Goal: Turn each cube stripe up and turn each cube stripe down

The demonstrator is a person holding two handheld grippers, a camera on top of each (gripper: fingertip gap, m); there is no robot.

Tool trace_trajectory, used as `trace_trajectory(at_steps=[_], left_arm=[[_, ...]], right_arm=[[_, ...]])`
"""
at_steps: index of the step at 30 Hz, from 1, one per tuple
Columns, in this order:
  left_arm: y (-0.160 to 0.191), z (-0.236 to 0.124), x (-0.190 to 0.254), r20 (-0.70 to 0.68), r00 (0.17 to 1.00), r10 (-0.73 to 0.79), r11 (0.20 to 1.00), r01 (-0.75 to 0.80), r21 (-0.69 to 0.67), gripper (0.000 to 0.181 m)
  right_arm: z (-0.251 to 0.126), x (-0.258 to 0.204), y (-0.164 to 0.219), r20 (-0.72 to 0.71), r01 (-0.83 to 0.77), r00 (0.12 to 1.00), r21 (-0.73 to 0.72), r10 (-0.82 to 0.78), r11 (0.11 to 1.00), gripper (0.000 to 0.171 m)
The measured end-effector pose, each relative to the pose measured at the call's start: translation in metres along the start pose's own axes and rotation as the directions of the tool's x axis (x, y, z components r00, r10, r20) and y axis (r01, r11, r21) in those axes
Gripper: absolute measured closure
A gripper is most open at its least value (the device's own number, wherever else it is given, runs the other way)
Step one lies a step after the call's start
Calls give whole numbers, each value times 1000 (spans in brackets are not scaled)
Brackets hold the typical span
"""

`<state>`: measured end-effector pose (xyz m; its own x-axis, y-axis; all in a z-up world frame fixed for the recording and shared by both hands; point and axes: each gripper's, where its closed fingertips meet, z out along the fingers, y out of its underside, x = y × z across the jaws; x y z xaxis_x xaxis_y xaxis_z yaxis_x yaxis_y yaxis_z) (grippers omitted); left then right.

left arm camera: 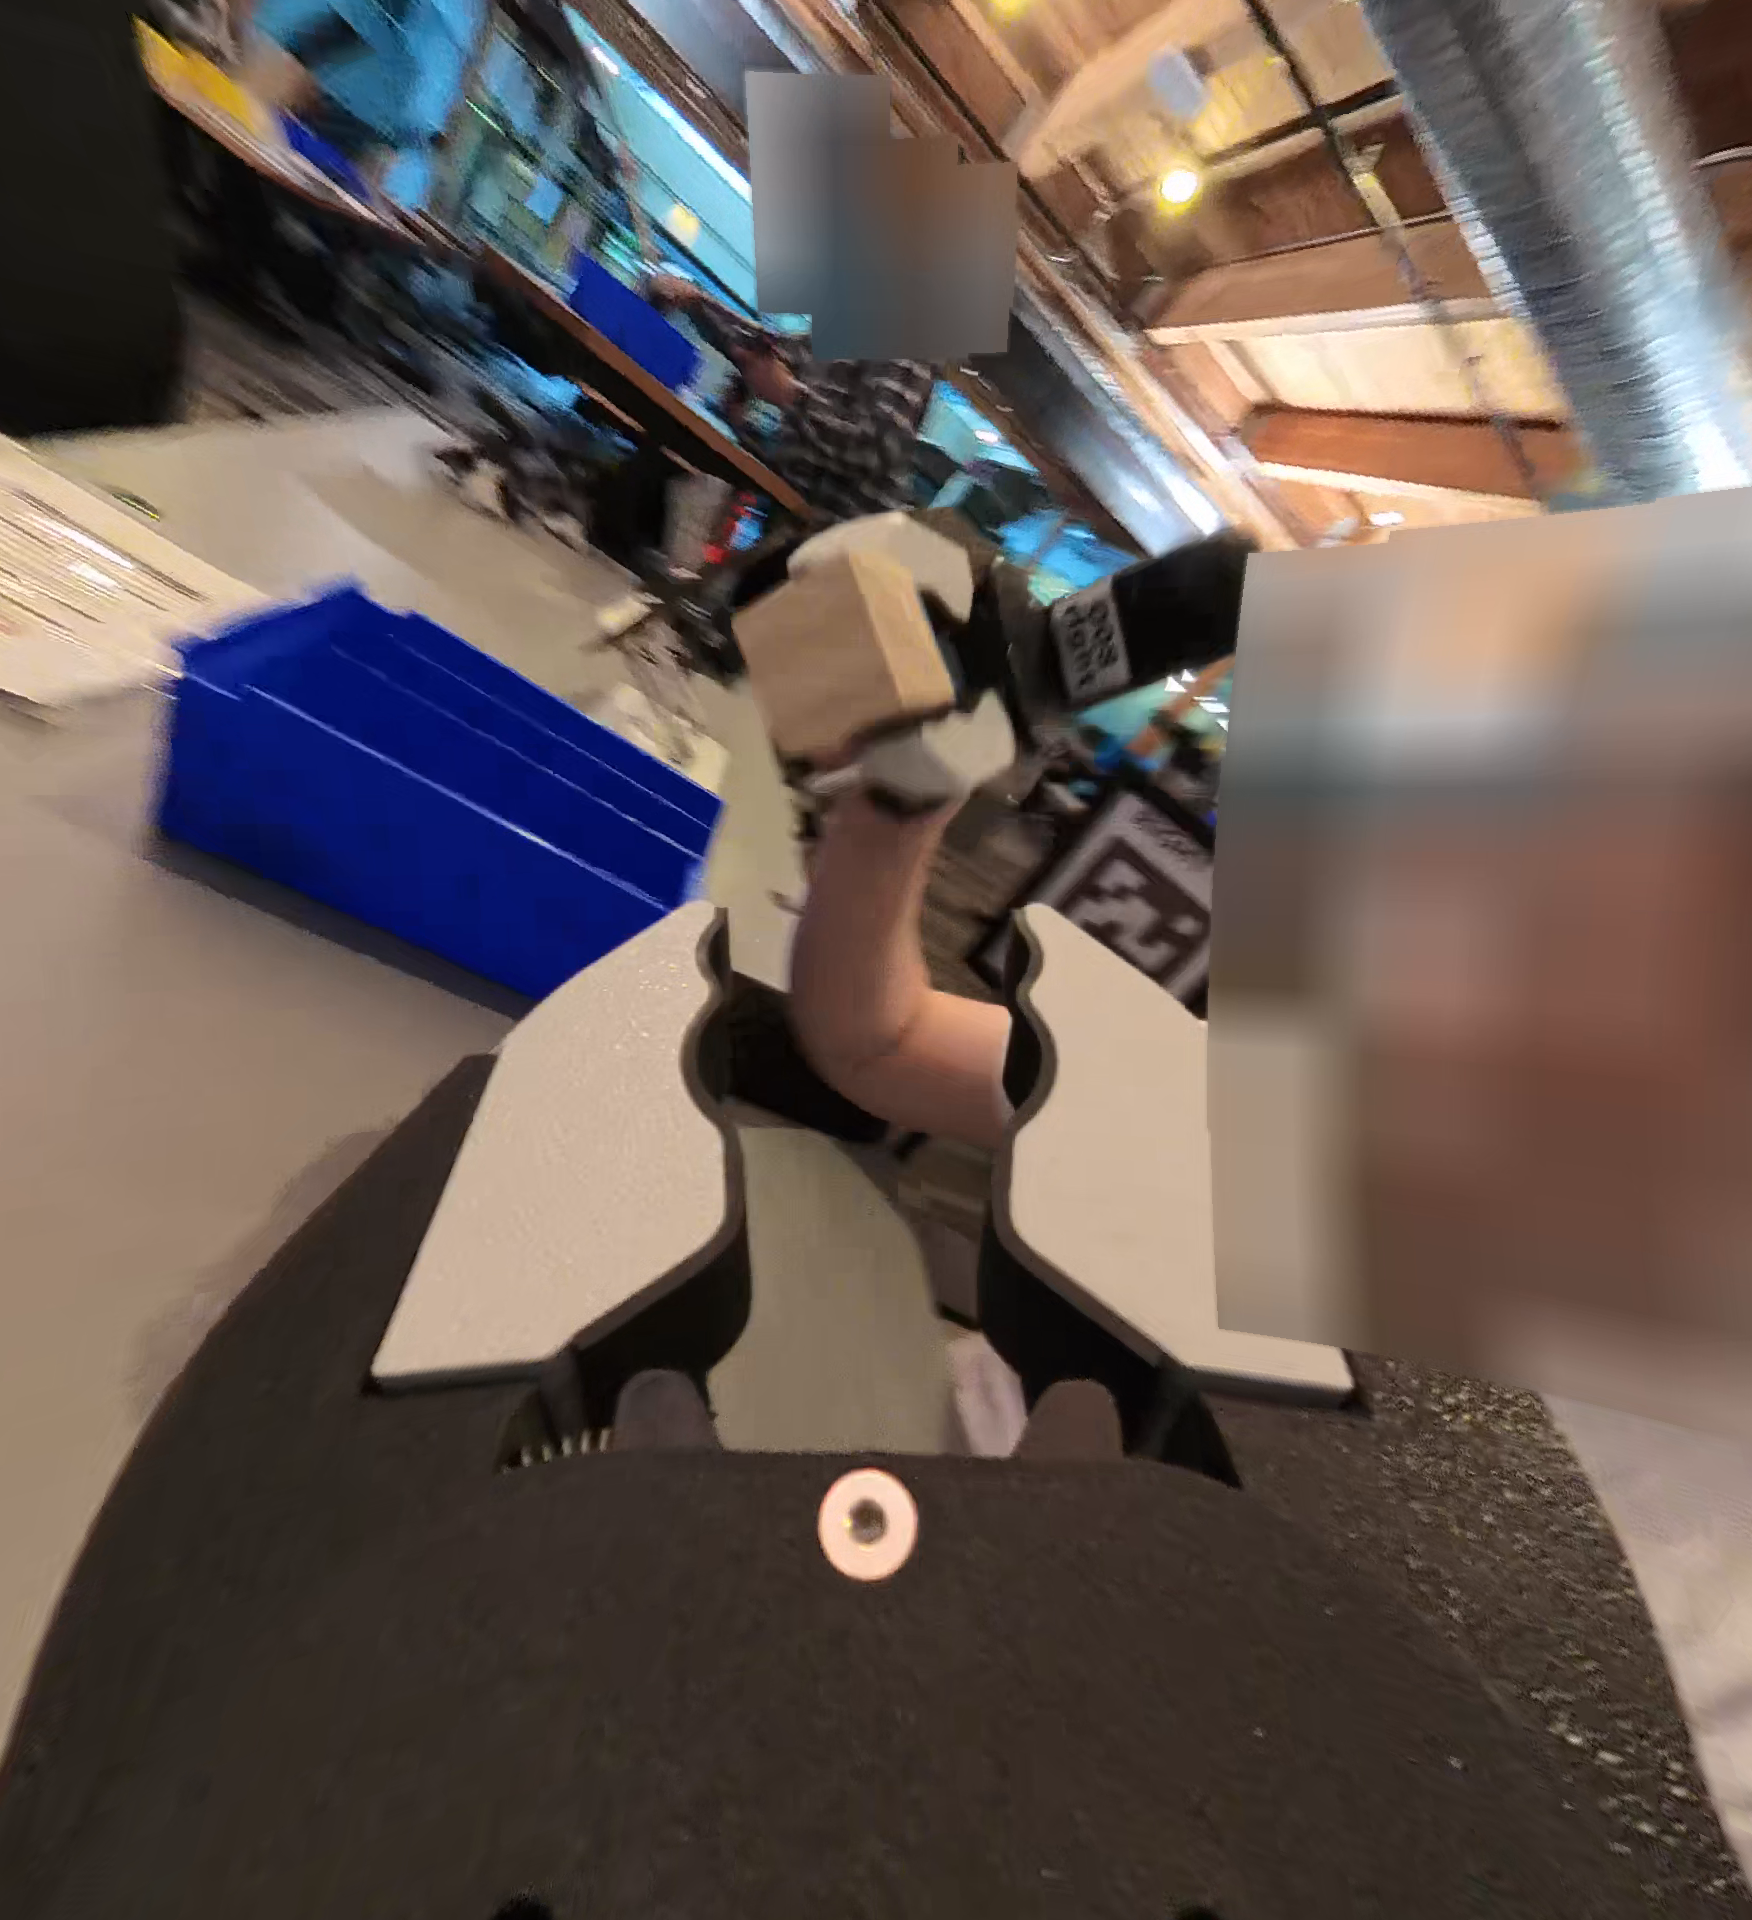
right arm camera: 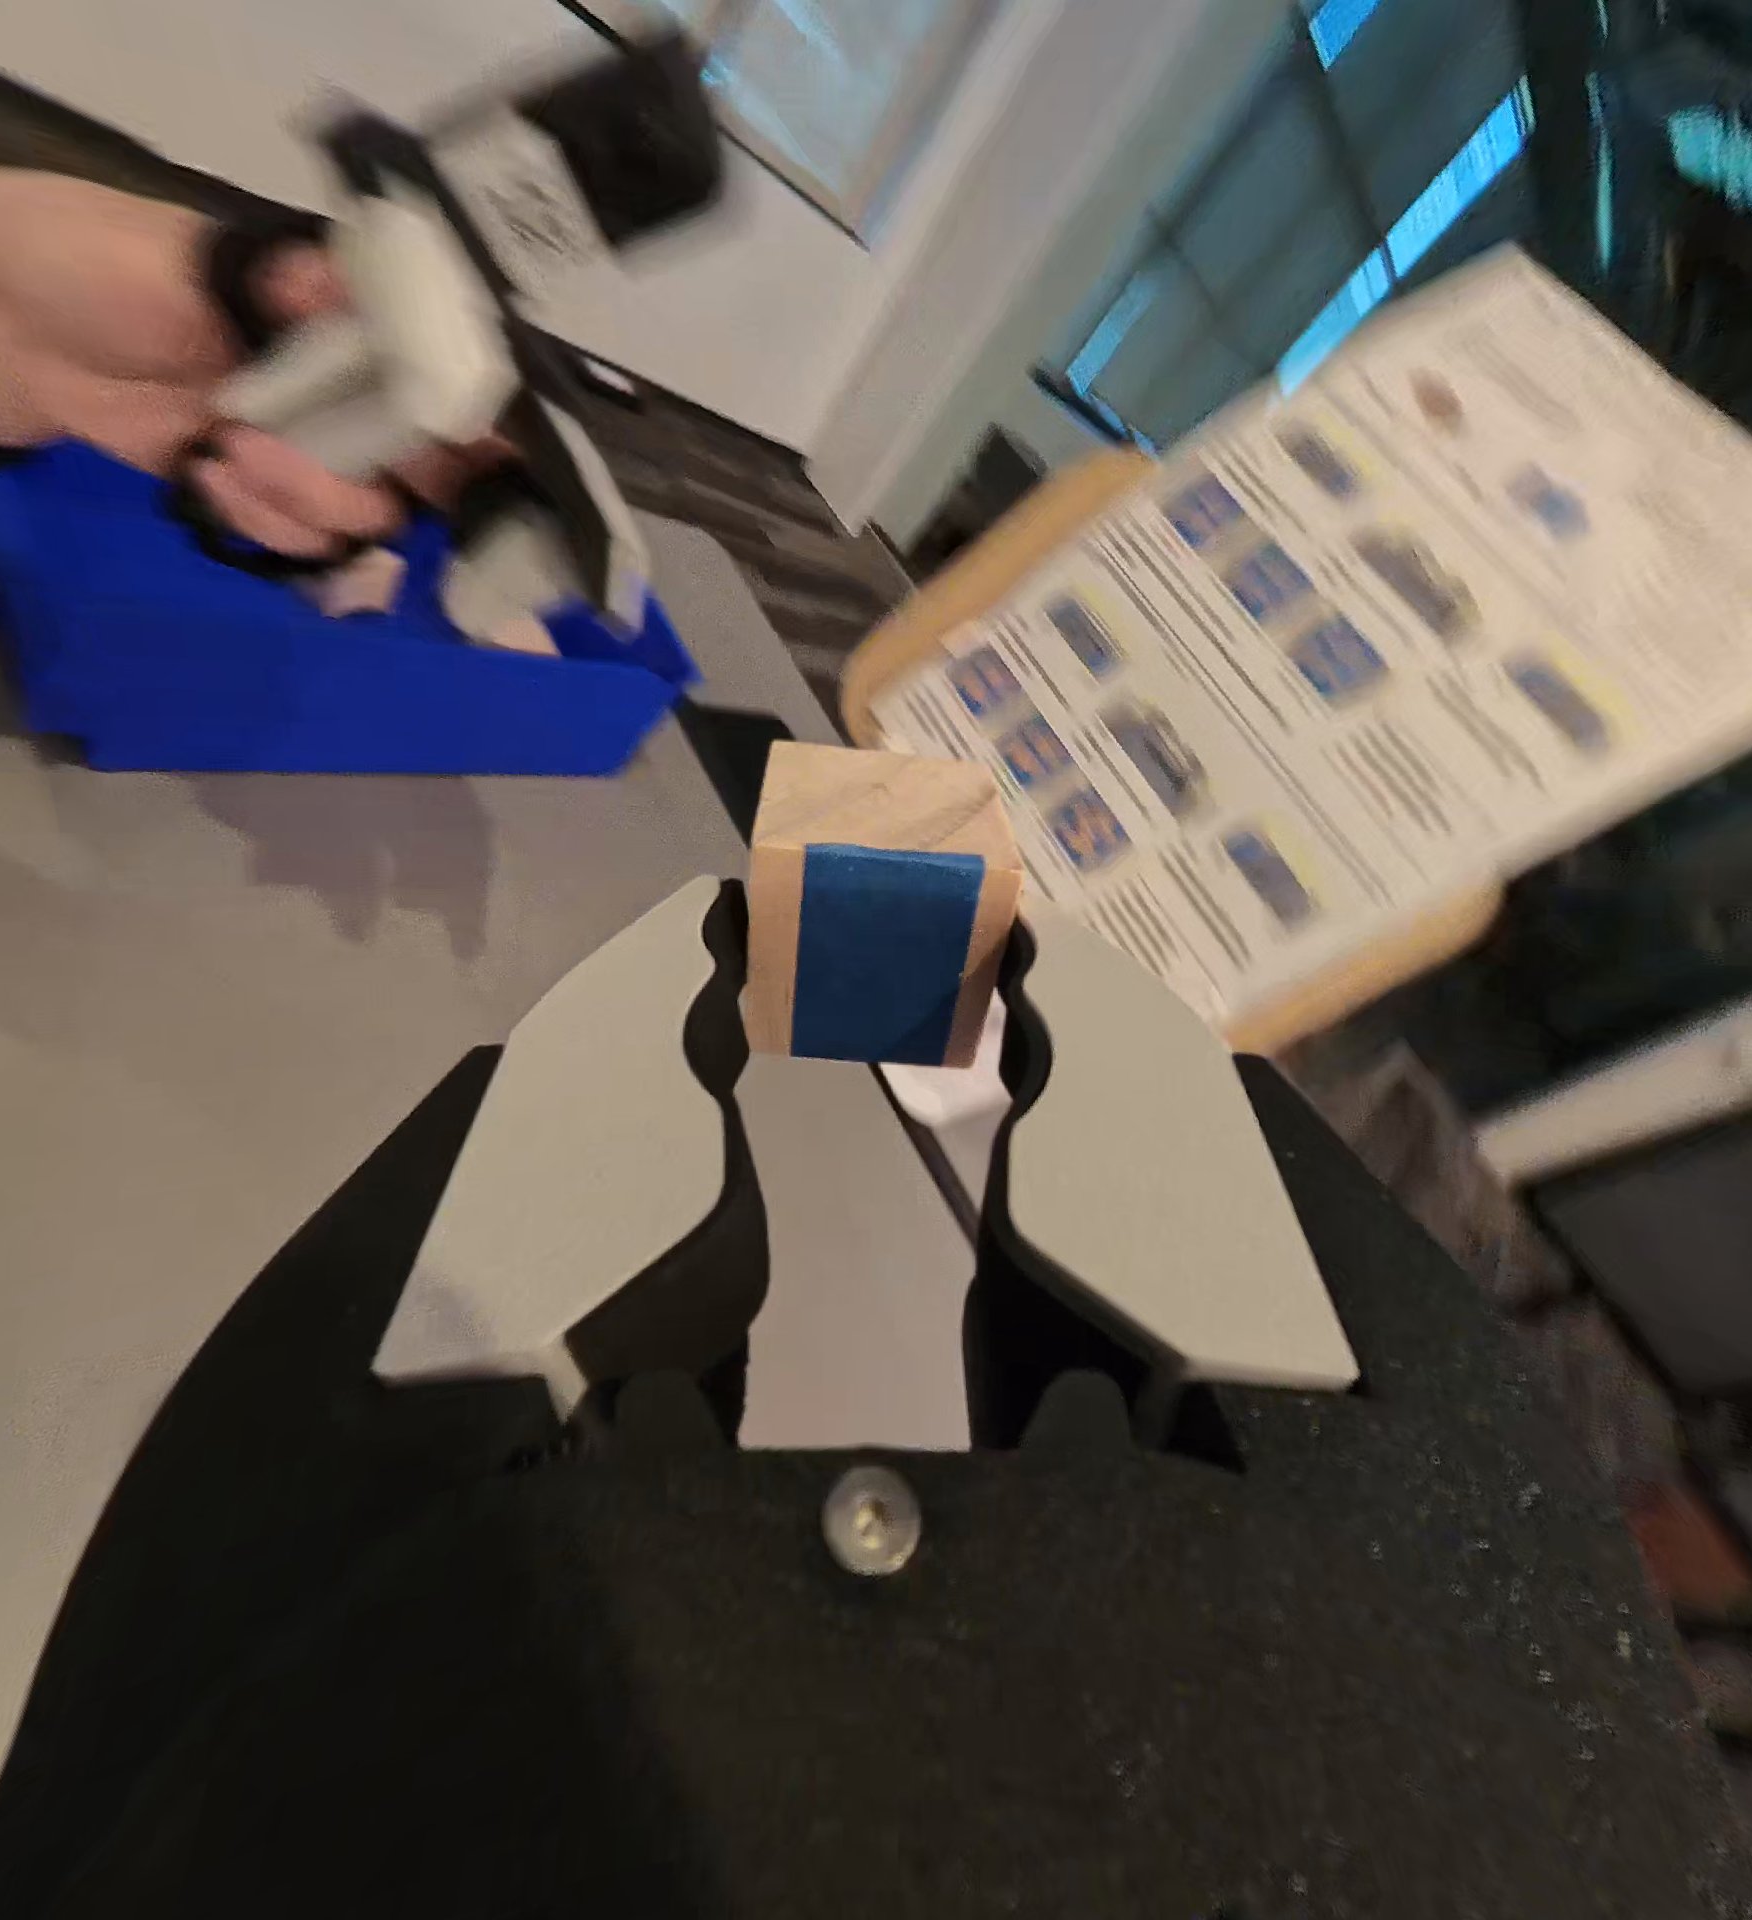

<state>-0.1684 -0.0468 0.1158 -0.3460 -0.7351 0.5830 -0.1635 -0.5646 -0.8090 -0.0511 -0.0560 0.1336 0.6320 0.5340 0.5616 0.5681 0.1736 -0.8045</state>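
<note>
My right gripper (right arm camera: pixel 877 971) is shut on a wooden cube (right arm camera: pixel 882 935) and holds it above the grey table (right arm camera: pixel 176 1039). The cube's blue tape stripe (right arm camera: pixel 877 956) faces the camera. In the left wrist view the same cube (left arm camera: pixel 841 649) shows plain wood faces, clamped in the right gripper (left arm camera: pixel 893 665) up in the air. My left gripper (left arm camera: pixel 867 935) is open and empty, pointing toward that cube from below. In the right wrist view the left gripper (right arm camera: pixel 550 530) is blurred, held by a hand over the blue bin (right arm camera: pixel 280 675).
The blue bin (left arm camera: pixel 415 769) stands on the table (left arm camera: pixel 124 1039) to the left. A printed sheet on a wooden board (right arm camera: pixel 1319 644) lies to the right of the cube and also shows in the left wrist view (left arm camera: pixel 20 582). A person stands in the background.
</note>
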Motion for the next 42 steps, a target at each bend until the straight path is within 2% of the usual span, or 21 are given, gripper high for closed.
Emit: trace_trajectory(at_steps=[1,3,4,5,7,8,10,13,15,23,32,35,37,39,41,42], left_arm=[[-5,-7,-3,68,996,54,998,-55,9,132],[-9,-18,-6,173,977,124,992,-125,-2,132],[-10,-22,-6,201,970,136,991,-136,-11,132],[-11,-25,-5,213,968,136,991,-136,-16,132],[-11,-27,0,202,972,116,993,-117,-11,134],[-12,-27,2,193,975,109,994,-110,-5,134],[-11,-25,3,189,976,105,994,-106,-6,136],[-4,-19,1,196,975,101,994,-93,-48,136],[3,-14,-2,196,977,84,994,-70,-79,136],[21,-2,-18,227,973,43,986,-6,-165,136],[7,-15,-10,248,962,111,988,-81,-130,136],[2,-25,-6,260,959,108,990,-81,-115,138],[-4,-37,-4,275,955,108,992,-85,-92,139],[-15,-59,-3,353,925,143,989,-127,-70,139],[-27,-92,-4,518,822,236,971,-224,-87,138],[-34,-112,-4,615,733,290,953,-281,-115,138]], right_arm=[[-15,28,18,-46,-102,994,-52,100,993,125],[-44,80,76,-176,-345,933,-190,314,919,125],[-59,100,113,-264,-466,877,-262,402,845,125],[-72,111,153,-336,-577,812,-339,478,743,125],[-90,110,226,-434,-742,667,-467,606,481,125],[-93,104,255,-451,-773,614,-510,648,378,125],[-92,93,298,-476,-791,545,-565,691,235,125],[-91,80,341,-536,-771,519,-629,666,95,125],[-84,71,354,-543,-754,511,-655,667,45,125],[-70,59,380,-602,-723,541,-689,588,-40,125],[-62,54,398,-608,-701,563,-710,560,-65,125],[-60,53,396,-599,-712,527,-698,603,-71,124],[-59,57,388,-578,-726,512,-687,635,-40,119],[-64,70,377,-574,-744,532,-668,623,19,118],[-71,90,360,-577,-763,568,-637,587,112,118],[-73,100,349,-574,-768,588,-617,570,170,118]])
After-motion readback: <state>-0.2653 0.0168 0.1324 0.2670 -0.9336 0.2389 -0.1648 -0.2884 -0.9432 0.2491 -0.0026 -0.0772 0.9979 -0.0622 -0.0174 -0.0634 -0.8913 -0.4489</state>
